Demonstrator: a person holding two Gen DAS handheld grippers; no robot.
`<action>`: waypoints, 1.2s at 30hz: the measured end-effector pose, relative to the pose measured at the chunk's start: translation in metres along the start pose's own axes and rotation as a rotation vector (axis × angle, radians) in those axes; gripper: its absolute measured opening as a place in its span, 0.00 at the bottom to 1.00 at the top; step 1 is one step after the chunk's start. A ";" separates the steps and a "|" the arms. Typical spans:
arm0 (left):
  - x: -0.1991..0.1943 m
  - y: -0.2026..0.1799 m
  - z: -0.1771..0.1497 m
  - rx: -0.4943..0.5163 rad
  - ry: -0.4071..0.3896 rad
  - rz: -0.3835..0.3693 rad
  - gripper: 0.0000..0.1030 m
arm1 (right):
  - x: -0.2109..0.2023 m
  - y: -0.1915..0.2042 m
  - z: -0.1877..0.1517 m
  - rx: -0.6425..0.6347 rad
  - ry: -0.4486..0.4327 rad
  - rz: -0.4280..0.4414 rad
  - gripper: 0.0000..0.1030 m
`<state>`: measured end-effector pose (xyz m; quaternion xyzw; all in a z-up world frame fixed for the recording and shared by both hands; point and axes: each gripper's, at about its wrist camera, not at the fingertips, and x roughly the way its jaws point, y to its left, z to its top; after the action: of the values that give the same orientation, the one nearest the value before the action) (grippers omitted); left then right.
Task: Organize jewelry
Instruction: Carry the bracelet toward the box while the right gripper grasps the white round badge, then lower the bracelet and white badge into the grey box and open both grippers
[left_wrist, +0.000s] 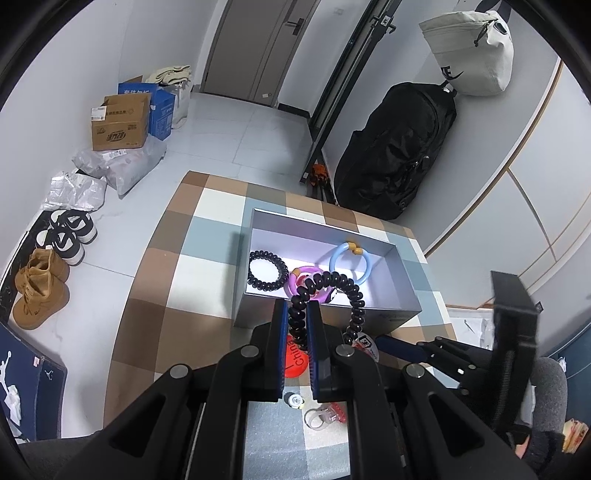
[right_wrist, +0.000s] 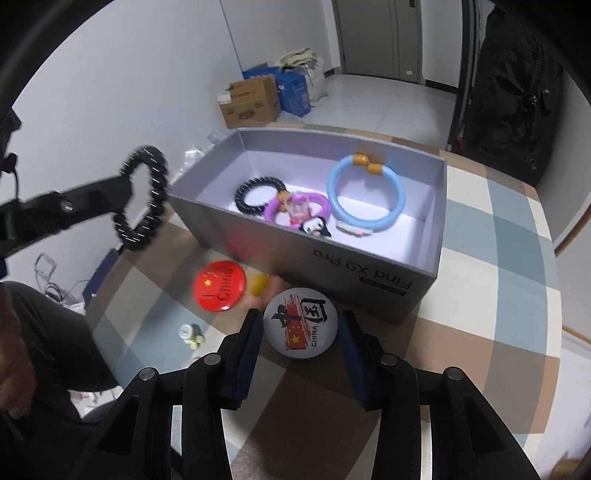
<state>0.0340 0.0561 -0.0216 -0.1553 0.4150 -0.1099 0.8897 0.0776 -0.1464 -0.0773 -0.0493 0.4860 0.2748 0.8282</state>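
Checkered tablecloth (right_wrist: 498, 280), white badge (right_wrist: 300, 323) between right hand-held gripper (right_wrist: 301, 334) fingers

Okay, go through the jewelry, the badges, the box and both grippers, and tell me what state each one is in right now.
Left gripper: jaws shut on black bead bracelet, lifted beside the box.
Right gripper: jaws around white China badge; contact unclear.
Grey box: open, lidless.
Second black bracelet: lying in the box.
Blue bangle: lying in the box.
Purple ring: lying in the box.
Red China badge: flat on the table.
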 end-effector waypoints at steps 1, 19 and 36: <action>0.000 0.000 0.000 -0.002 -0.001 0.001 0.05 | -0.003 0.000 0.001 -0.001 -0.008 0.011 0.40; 0.007 -0.009 0.019 -0.045 -0.025 -0.004 0.05 | -0.050 -0.010 0.028 0.076 -0.174 0.174 0.40; 0.036 -0.015 0.050 -0.099 -0.009 0.003 0.05 | -0.054 -0.043 0.061 0.196 -0.247 0.243 0.40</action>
<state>0.0942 0.0392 -0.0113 -0.1991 0.4162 -0.0873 0.8829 0.1266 -0.1836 -0.0085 0.1247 0.4072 0.3284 0.8431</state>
